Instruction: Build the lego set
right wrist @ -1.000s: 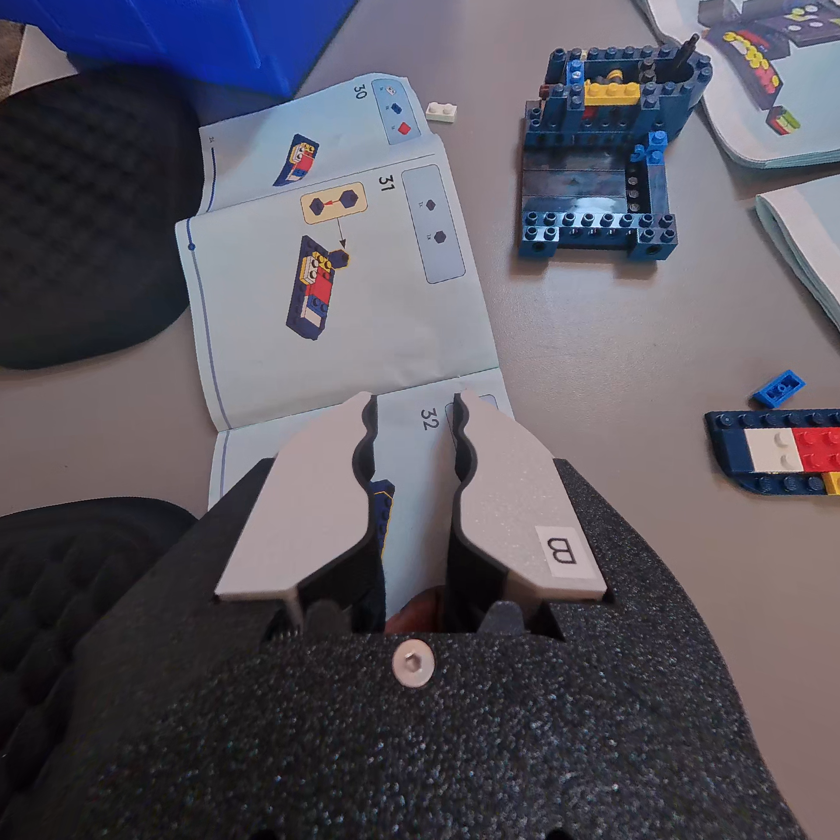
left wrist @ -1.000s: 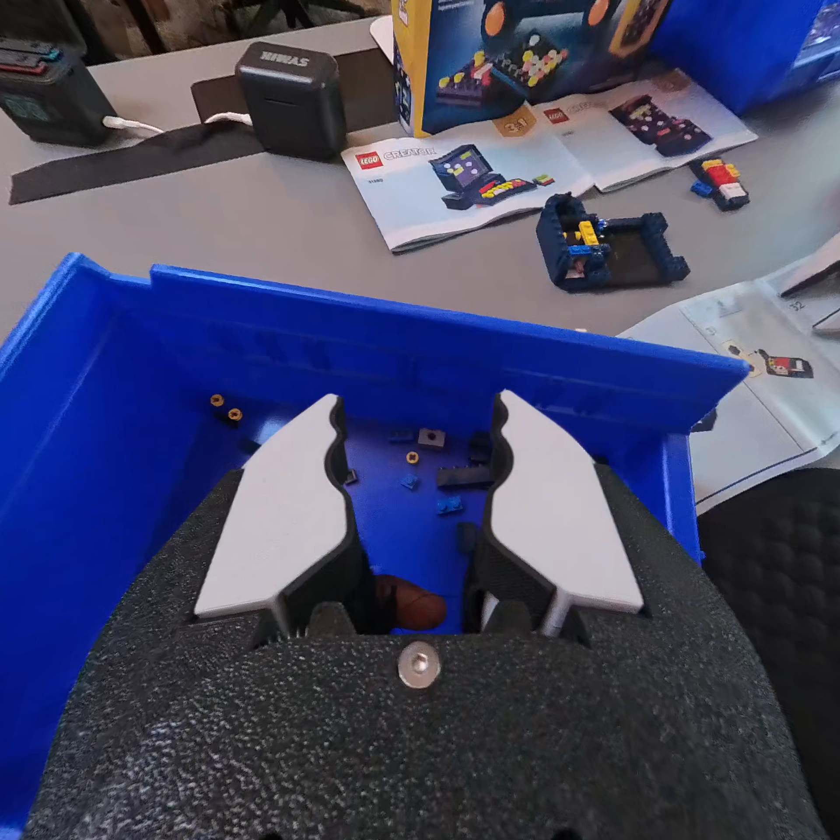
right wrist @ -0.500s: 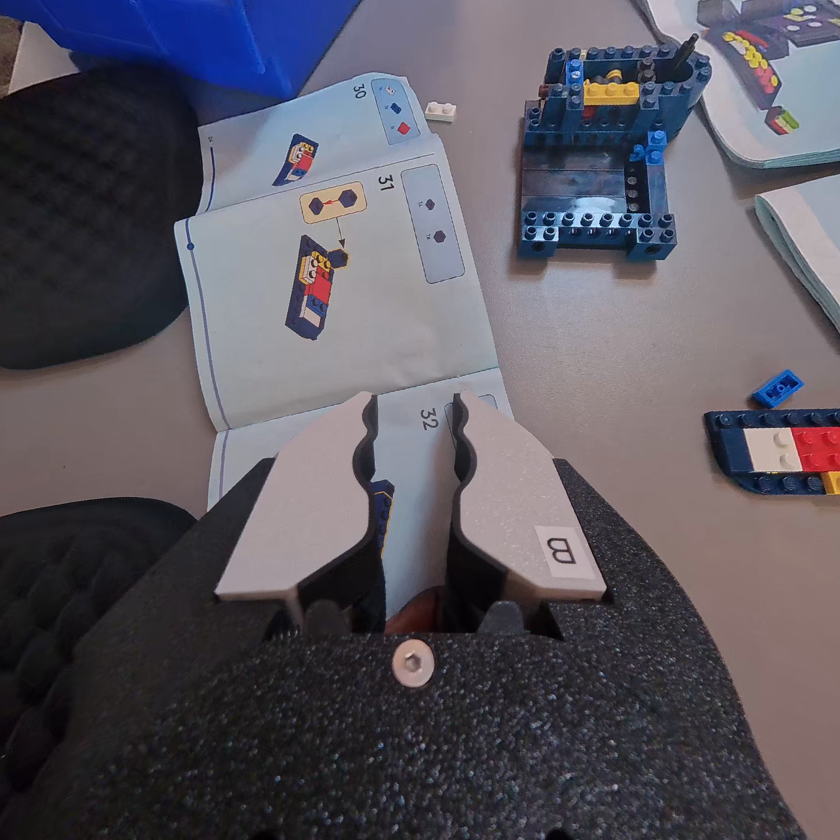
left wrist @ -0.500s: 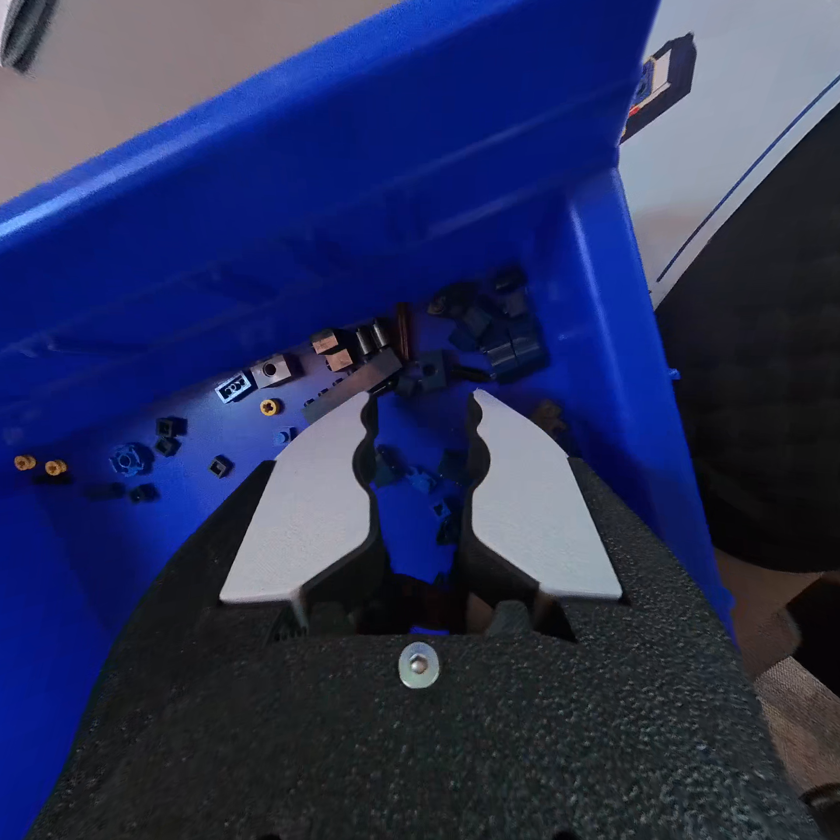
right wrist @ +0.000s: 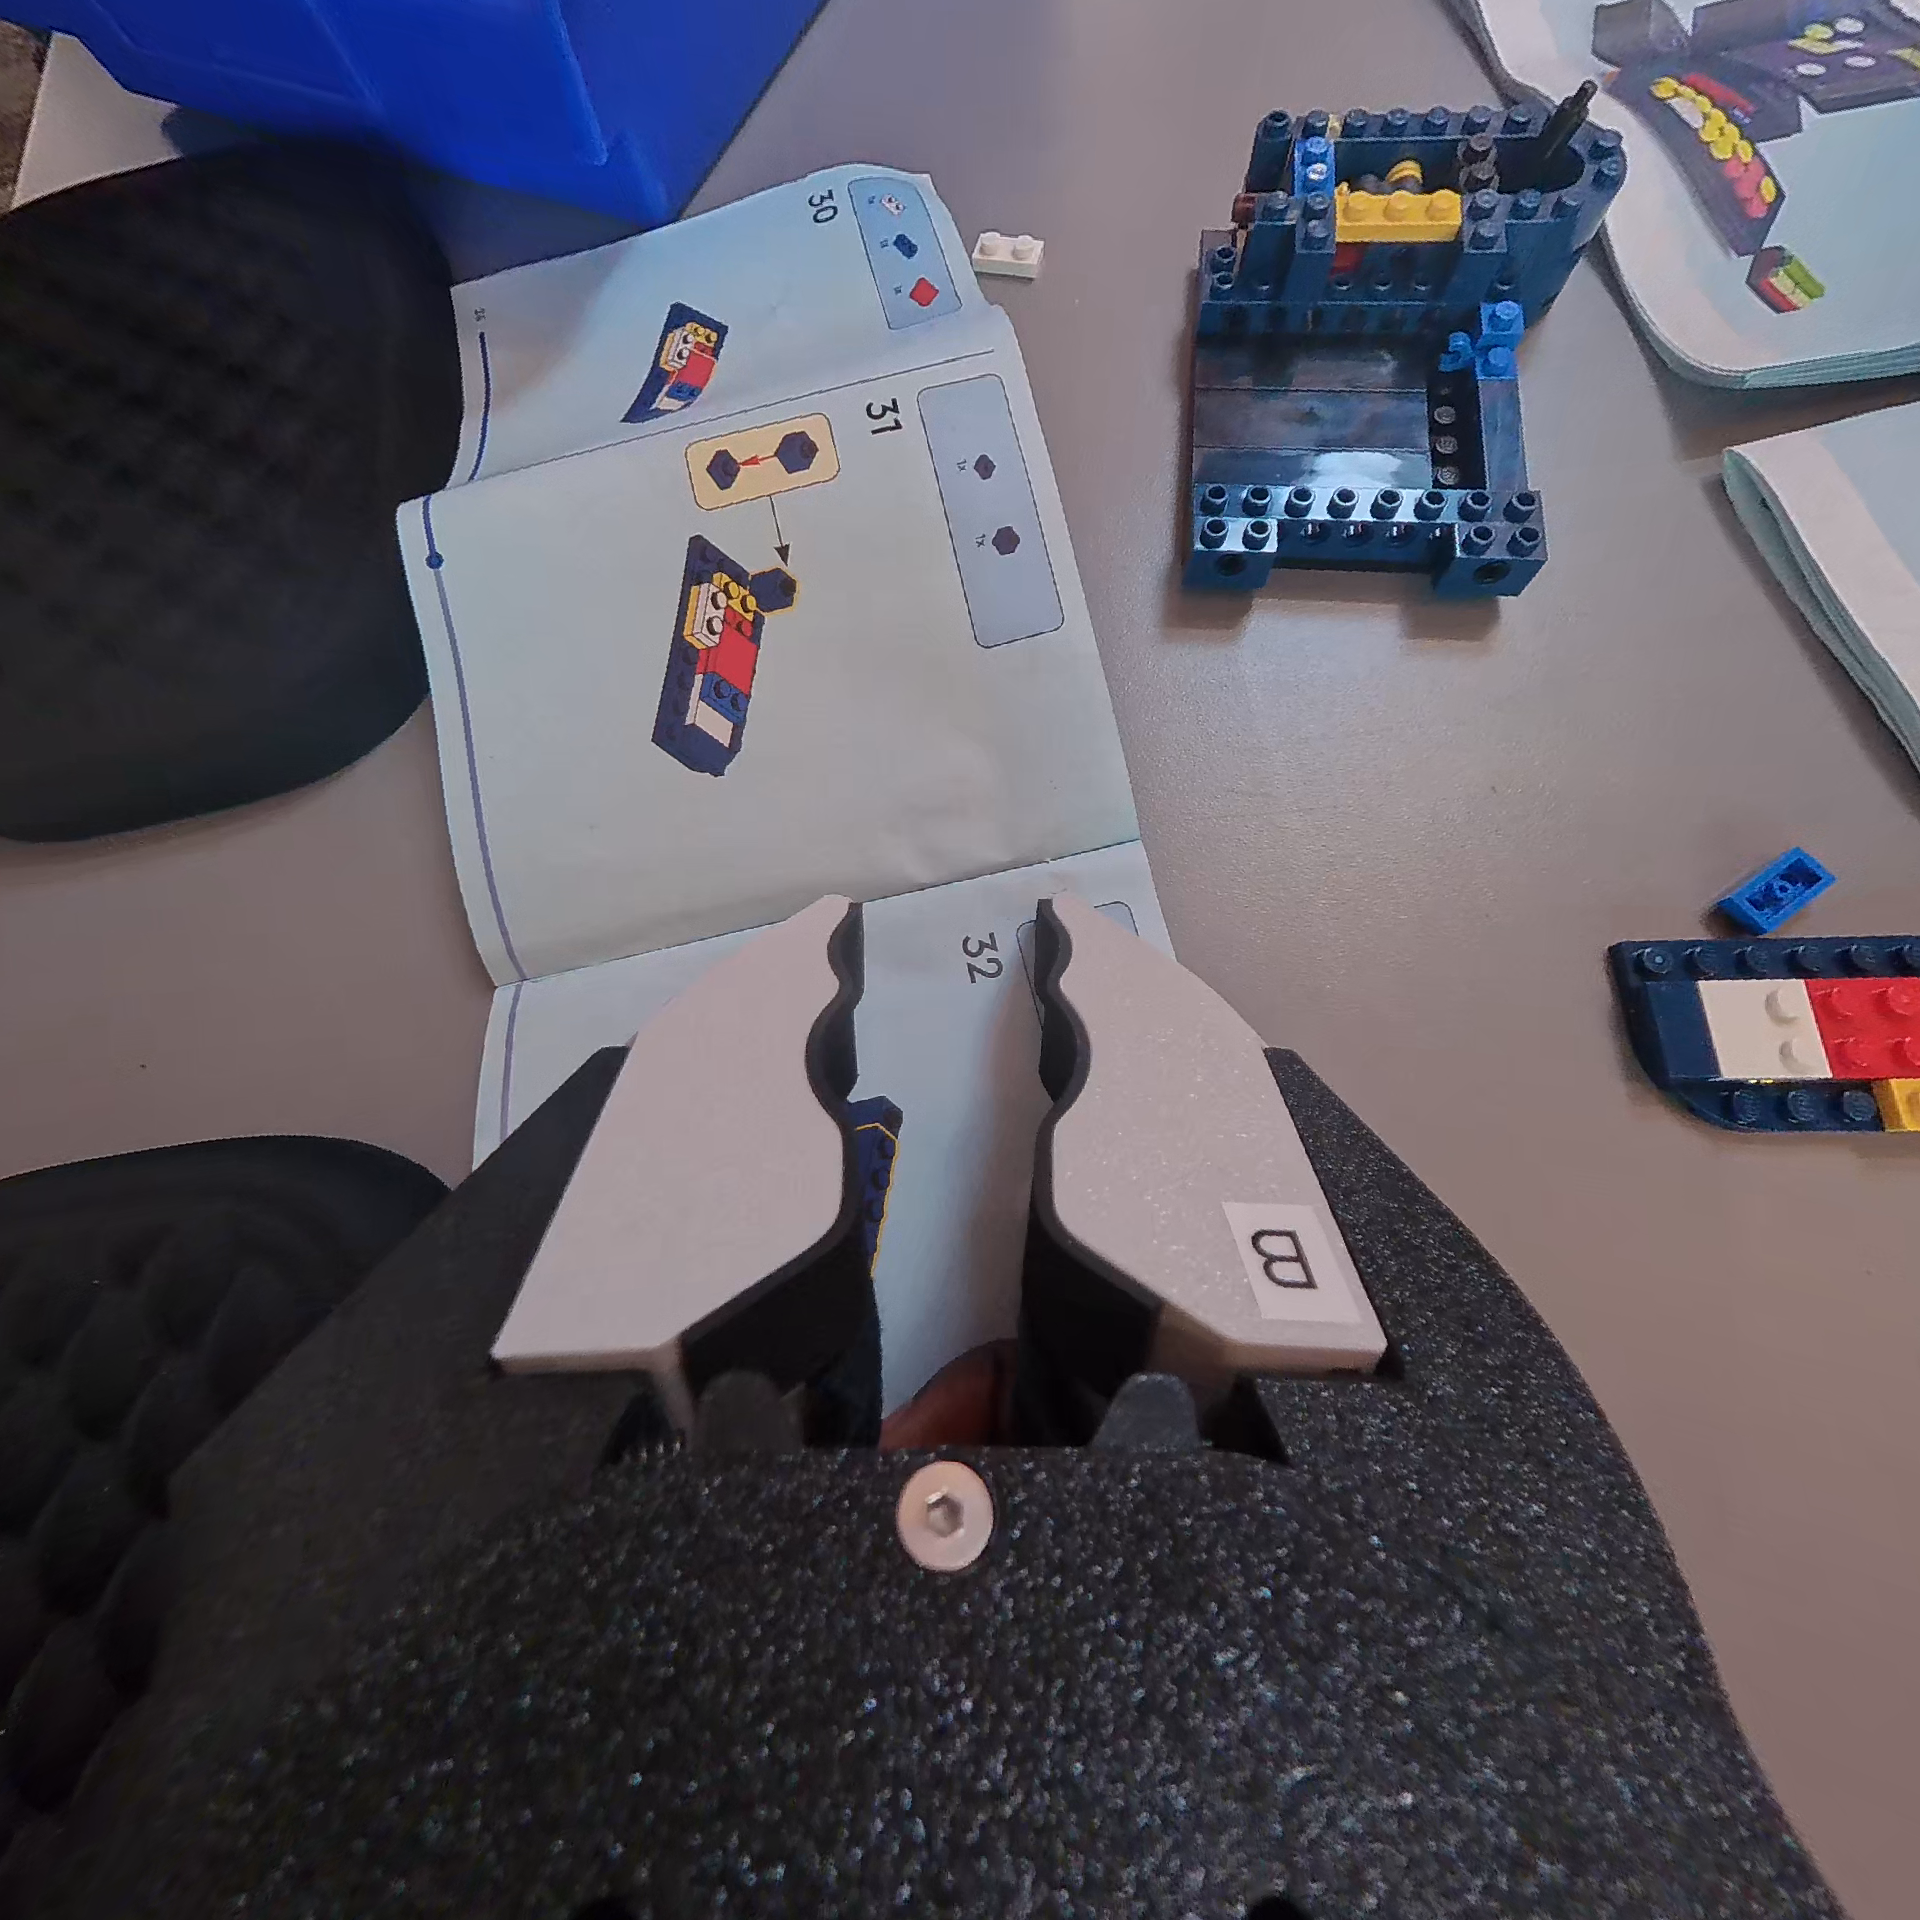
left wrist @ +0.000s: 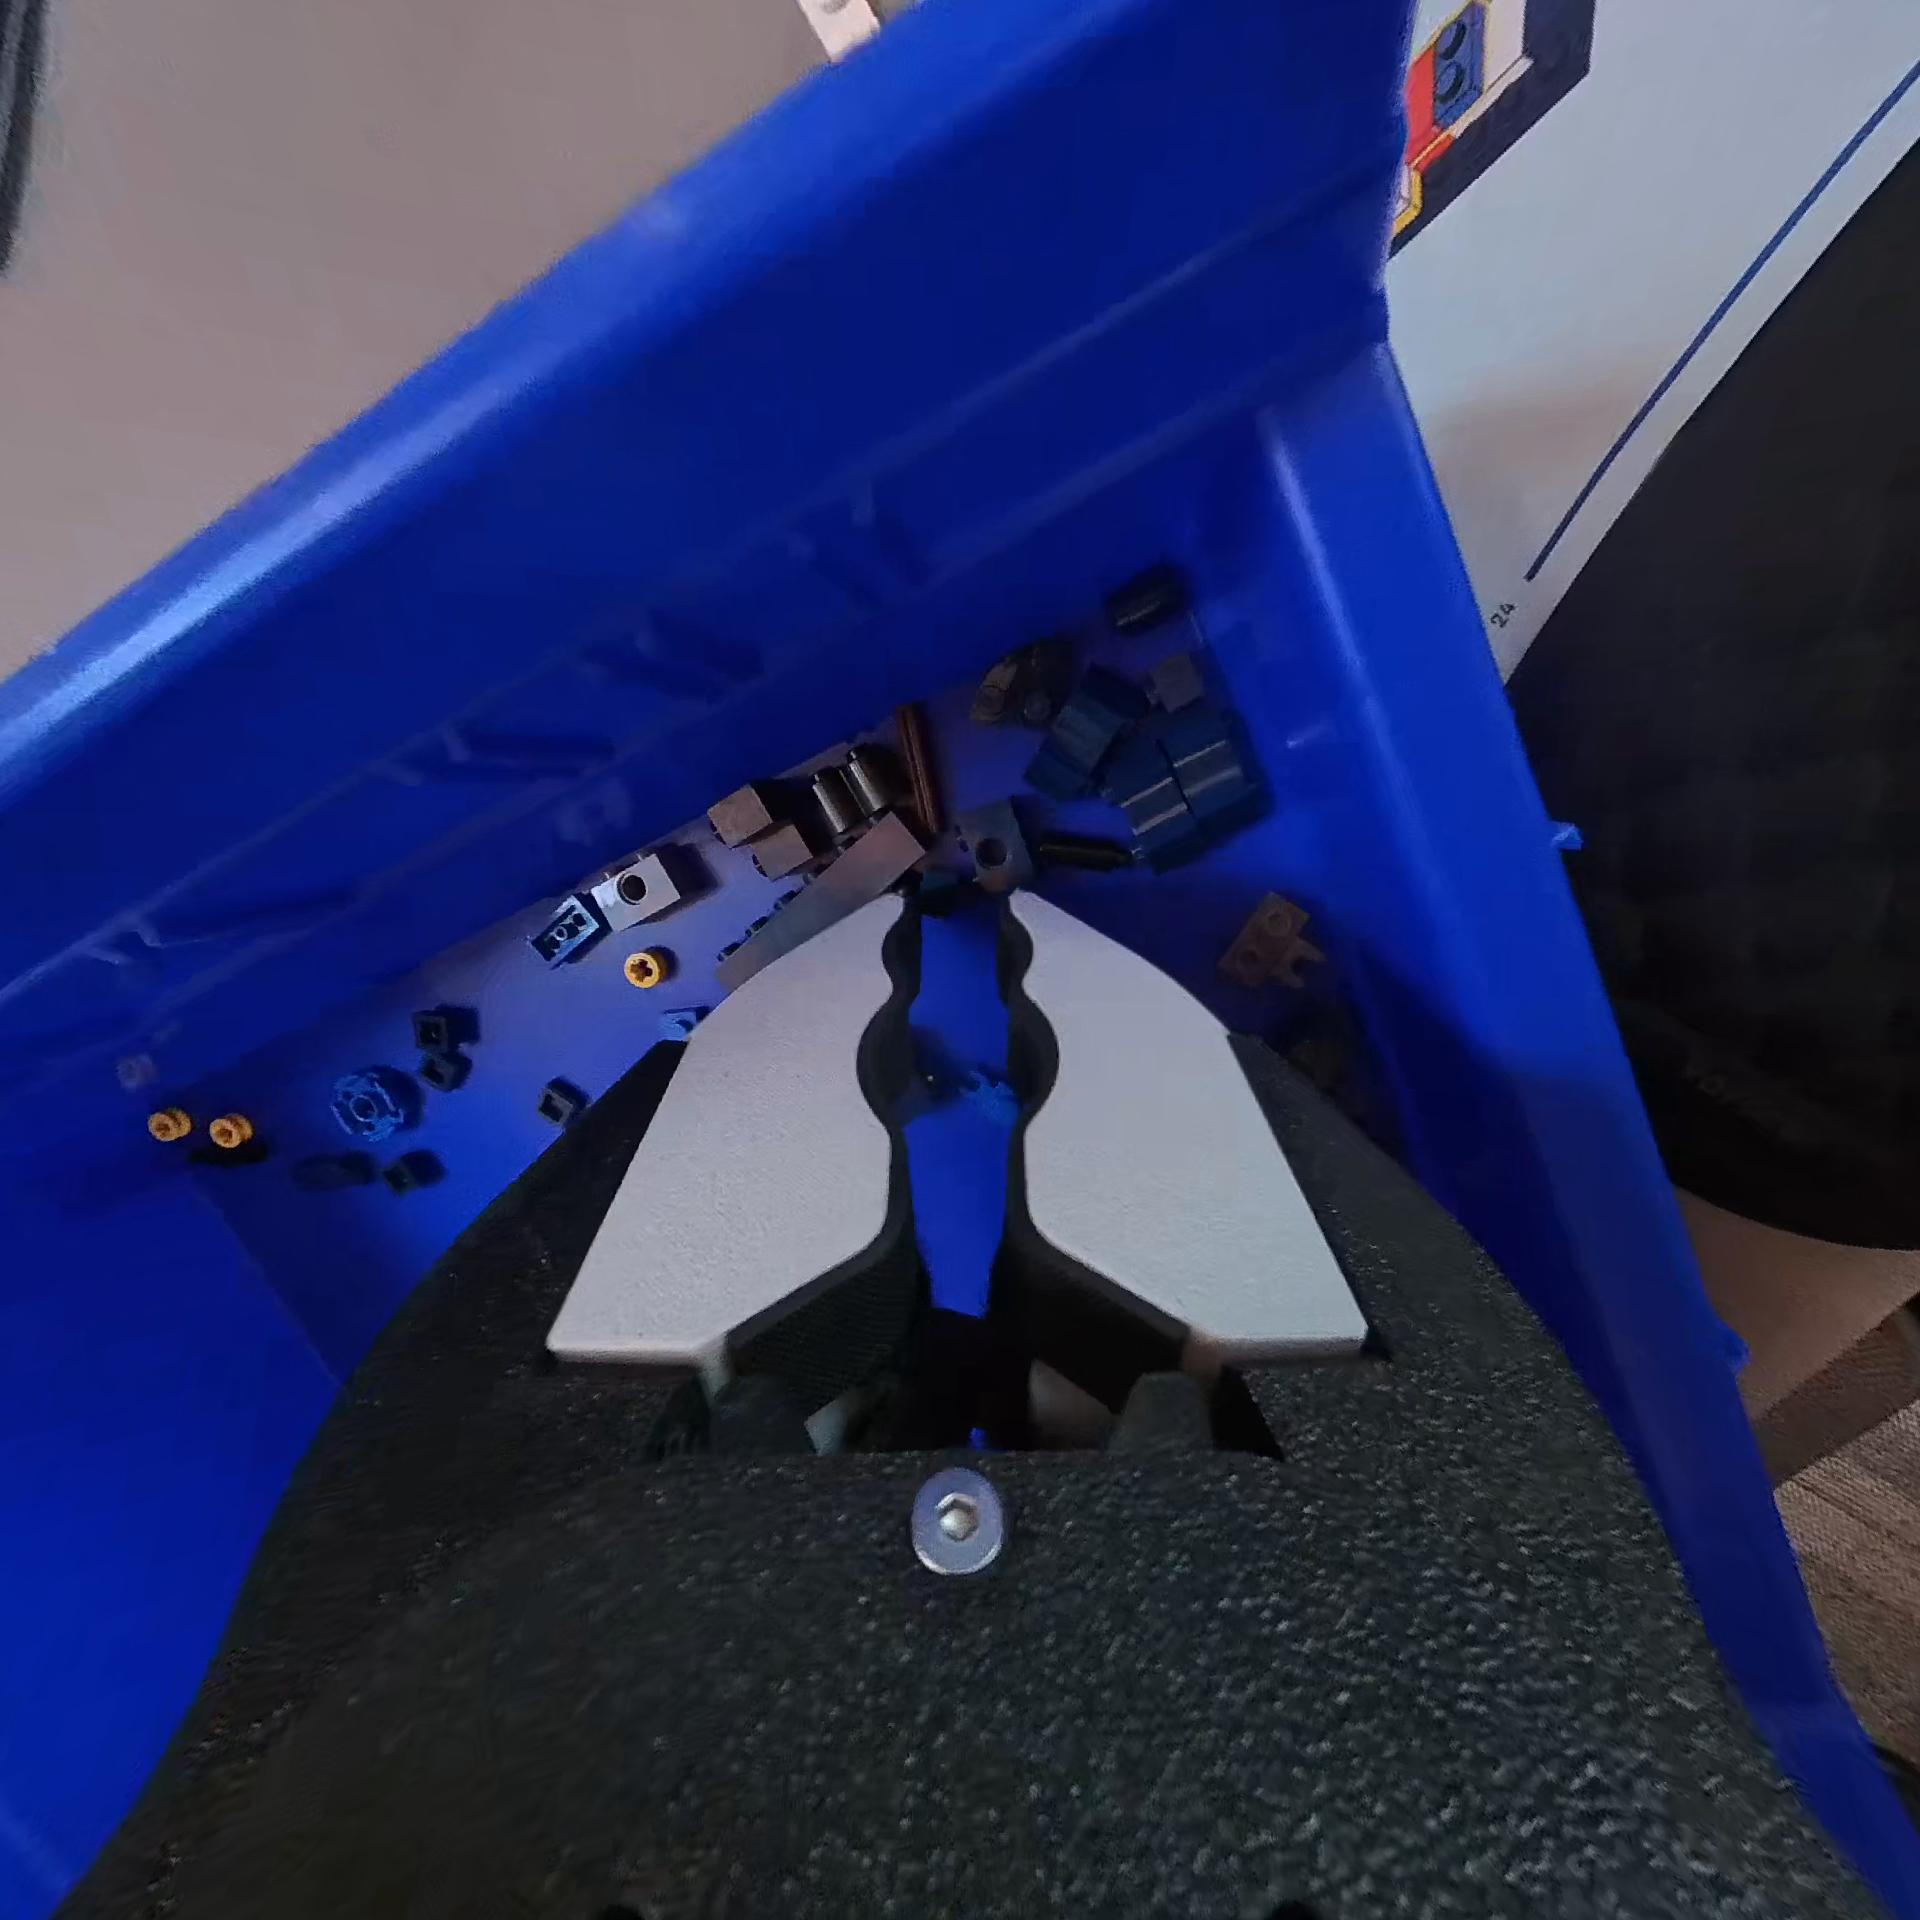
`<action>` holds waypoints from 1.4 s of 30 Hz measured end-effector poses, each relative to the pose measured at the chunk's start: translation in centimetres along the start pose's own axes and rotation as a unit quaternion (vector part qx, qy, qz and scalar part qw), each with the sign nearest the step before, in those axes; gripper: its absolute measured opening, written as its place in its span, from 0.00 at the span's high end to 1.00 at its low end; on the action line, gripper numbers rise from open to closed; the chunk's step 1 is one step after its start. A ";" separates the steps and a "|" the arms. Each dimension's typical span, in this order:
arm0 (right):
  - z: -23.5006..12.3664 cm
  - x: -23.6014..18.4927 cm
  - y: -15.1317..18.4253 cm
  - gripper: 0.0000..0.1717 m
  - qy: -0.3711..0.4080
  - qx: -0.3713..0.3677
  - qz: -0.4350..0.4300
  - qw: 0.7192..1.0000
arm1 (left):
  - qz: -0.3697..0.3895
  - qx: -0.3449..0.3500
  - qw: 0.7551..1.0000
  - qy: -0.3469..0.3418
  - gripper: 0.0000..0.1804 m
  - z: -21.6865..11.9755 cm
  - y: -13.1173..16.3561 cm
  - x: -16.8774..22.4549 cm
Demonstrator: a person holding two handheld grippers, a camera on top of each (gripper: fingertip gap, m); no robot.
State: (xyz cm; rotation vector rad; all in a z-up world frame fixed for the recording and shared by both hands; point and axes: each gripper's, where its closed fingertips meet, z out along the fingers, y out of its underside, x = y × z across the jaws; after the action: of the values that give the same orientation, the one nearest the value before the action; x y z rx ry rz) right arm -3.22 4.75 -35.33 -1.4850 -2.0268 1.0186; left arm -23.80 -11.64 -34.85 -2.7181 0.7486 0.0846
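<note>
My left gripper [left wrist: 954, 904] reaches down into a blue bin [left wrist: 727, 468], with its tips among loose small bricks at the far wall. Its jaws are narrowed but still apart. A small dark blue piece [left wrist: 938, 891] lies at the fingertips, by the left one, and blue floor shows between the pads. A grey holed brick [left wrist: 992, 847] and a long grey tile [left wrist: 821, 904] lie just beyond the tips. My right gripper [right wrist: 948, 914] is open and empty, hovering over an open instruction booklet [right wrist: 779, 727].
Dark blue bricks [left wrist: 1164, 769] are piled in the bin's corner. On the grey table are a blue brick build [right wrist: 1361, 416], a striped plate build [right wrist: 1787, 1029], a small blue plate [right wrist: 1775, 888], a white plate [right wrist: 1008, 252] and black pads [right wrist: 187, 468]. The bin also shows in the right wrist view [right wrist: 468, 83]. The gap from one gripper's tips to the other's is roughly 25 cm. The small blue plate [right wrist: 1775, 888] sits 12 cm or so from the ends of my right fingers.
My left gripper has dipped deeper into the bin toward its far right corner, and its jaws have narrowed from wide open. The right gripper has not moved.
</note>
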 end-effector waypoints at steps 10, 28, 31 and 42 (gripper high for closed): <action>0.0 0.0 0.0 0.82 0.000 0.000 0.001 1.000 | 0.038 0.006 0.999 -0.014 0.95 0.4 0.0 -0.6; -6.3 -9.6 -15.3 0.95 0.103 0.401 -0.263 0.871 | -0.310 0.472 0.744 0.357 0.96 -13.6 -15.0 8.6; -4.9 -12.3 -16.2 0.91 0.078 0.411 -0.275 0.865 | -0.316 0.455 0.735 0.390 0.96 -12.8 -15.7 10.4; -3.3 -12.5 -15.9 0.95 0.095 0.377 -0.300 0.871 | -0.291 0.441 0.743 0.411 0.95 -12.3 -16.4 12.1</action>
State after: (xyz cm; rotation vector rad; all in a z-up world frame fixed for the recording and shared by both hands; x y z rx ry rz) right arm -6.62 -8.51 -20.01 -0.4723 -1.4989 1.1286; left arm -5.41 -8.17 -20.17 -1.7998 -0.0099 -1.3198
